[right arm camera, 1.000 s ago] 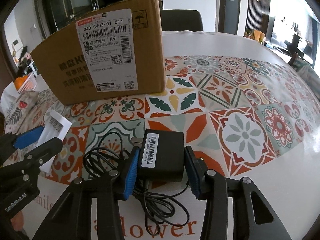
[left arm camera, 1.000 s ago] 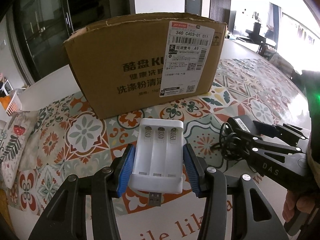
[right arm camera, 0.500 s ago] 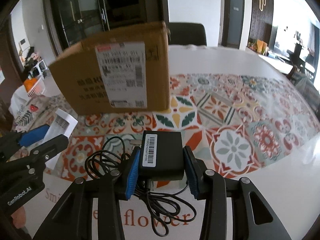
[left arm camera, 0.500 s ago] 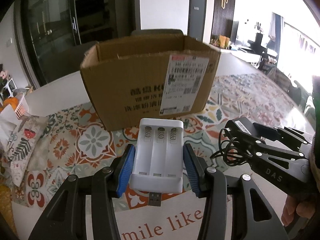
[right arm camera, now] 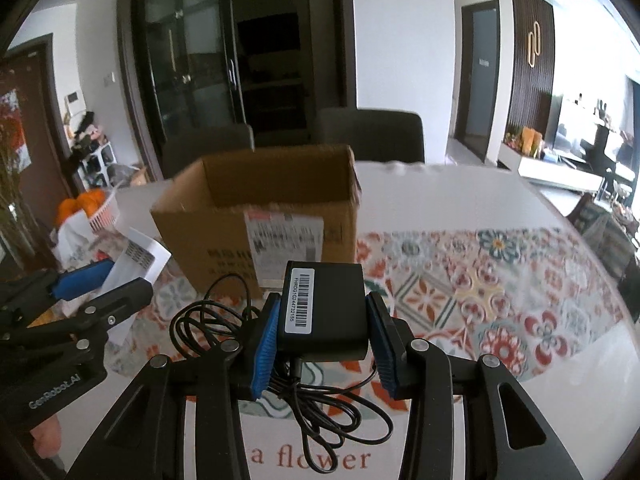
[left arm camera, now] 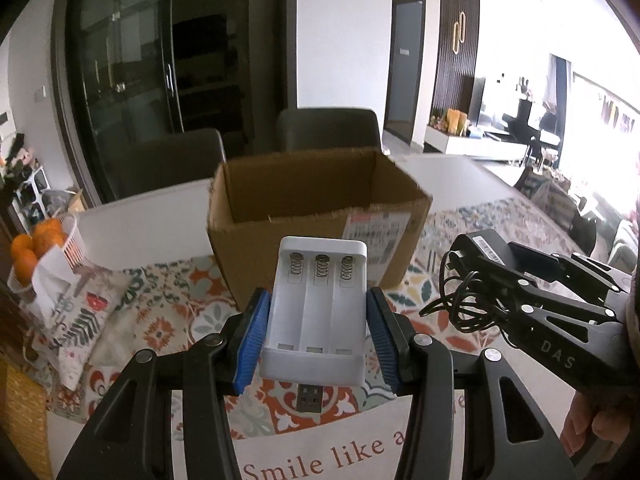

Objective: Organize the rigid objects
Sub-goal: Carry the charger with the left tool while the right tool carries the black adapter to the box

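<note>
The open box [left arm camera: 320, 204] lay straight ahead of both tools, below them; left tool [left arm camera: 316, 320] clamped the charger [left arm camera: 316, 308], right tool [right arm camera: 322, 336] the adapter [right arm camera: 324, 308].

The cardboard box [left arm camera: 316, 216] stands open near the tablecloth's far edge, but its floor lies below the near wall, so what it holds cannot be told, and the battery charger [left arm camera: 318, 312] covers part of its shipping label [right arm camera: 285, 240], whose print is blurred in both views. The adapter [right arm camera: 324, 308] hides where its cable [right arm camera: 340, 412] plugs in. The tablecloth's lettering [left arm camera: 316, 460] is cut off by both pictures' bottom edges.
</note>
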### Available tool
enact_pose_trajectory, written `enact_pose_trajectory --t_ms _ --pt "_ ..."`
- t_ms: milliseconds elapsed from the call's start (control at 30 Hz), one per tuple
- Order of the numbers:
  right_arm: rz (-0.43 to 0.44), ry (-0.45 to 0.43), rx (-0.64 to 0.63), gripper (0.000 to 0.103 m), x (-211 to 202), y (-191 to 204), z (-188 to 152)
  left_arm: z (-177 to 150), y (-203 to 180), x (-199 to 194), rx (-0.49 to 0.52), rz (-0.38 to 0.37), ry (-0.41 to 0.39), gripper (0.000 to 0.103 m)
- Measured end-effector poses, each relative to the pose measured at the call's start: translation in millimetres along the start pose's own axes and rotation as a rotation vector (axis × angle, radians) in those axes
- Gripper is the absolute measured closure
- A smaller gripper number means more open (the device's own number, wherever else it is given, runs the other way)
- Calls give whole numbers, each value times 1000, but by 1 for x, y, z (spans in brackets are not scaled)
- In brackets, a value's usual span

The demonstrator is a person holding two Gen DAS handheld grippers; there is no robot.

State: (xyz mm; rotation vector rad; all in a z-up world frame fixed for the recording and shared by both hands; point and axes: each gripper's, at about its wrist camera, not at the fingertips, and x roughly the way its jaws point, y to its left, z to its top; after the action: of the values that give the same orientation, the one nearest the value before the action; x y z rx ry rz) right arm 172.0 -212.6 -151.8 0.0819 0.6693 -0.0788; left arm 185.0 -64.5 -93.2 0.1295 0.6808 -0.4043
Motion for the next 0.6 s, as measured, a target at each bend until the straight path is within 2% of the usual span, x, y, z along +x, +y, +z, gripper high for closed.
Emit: enact_pose_trajectory --t_ms 267,600 --pt "37 -72 -22 61 -21 8 32 29 6 -21 -7 33 -65 55" --pt "85 -136 -45 61 -27 15 74 68 16 -21 -17 51 -108 55"
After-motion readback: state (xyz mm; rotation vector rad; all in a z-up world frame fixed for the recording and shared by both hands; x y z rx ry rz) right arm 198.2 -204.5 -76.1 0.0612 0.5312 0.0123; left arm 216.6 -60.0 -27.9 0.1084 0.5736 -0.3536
